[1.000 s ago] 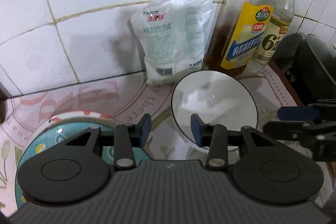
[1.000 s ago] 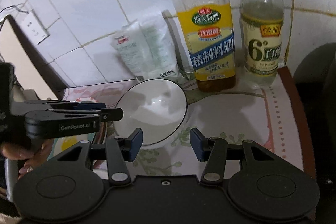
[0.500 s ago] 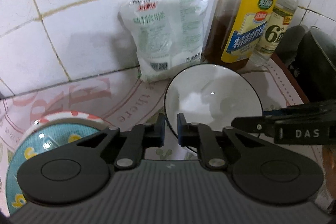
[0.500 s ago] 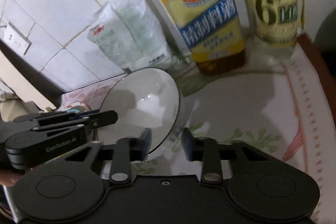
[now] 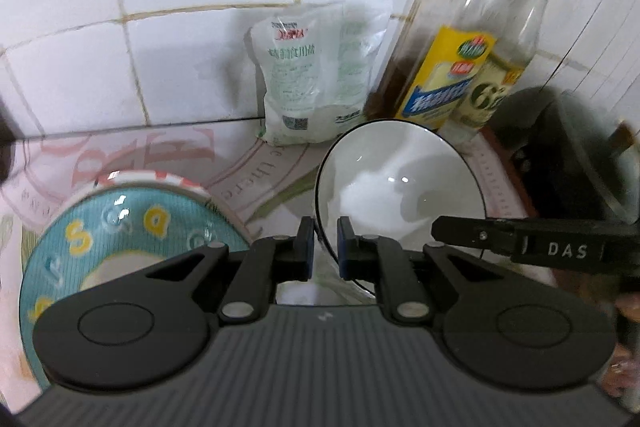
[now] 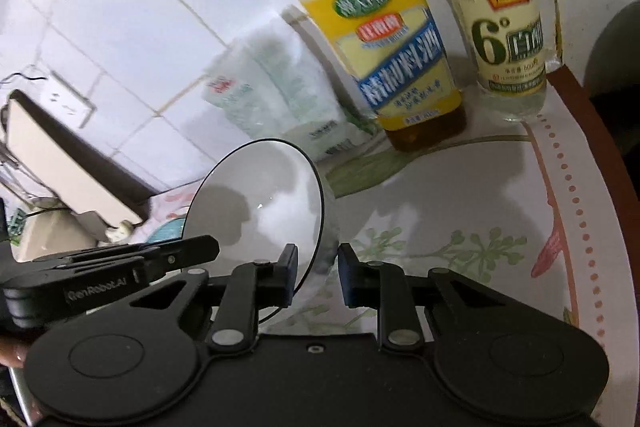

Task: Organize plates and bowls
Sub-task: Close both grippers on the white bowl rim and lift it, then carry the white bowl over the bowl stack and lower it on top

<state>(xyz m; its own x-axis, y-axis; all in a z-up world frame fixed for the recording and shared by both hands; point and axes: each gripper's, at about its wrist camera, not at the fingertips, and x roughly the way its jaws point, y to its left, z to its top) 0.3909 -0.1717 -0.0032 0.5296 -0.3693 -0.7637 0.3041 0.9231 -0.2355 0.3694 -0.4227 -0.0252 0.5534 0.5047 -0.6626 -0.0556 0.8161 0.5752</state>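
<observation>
A white bowl (image 5: 400,183) with a thin black rim is tilted above the flowered tablecloth, in front of the bottles. My left gripper (image 5: 324,247) is shut on the bowl's left rim, which runs between its blue pads. In the right wrist view the same bowl (image 6: 260,203) has its right wall between the jaws of my right gripper (image 6: 318,267); they are closing, and the pads touch it on both sides. Each gripper shows side-on in the other's view. A teal plate (image 5: 120,227) with yellow letters sits to the left.
A white salt bag (image 5: 312,83) leans on the tiled wall. A cooking wine bottle (image 6: 384,39) and a vinegar bottle (image 6: 500,27) stand behind the bowl. A dark pot (image 5: 568,155) sits past the table's right edge (image 6: 592,131). A cream appliance (image 6: 56,155) stands at the left.
Both grippers went from open to closed around opposite sides of the bowl's rim. The bowl has tipped and risen a little off the cloth.
</observation>
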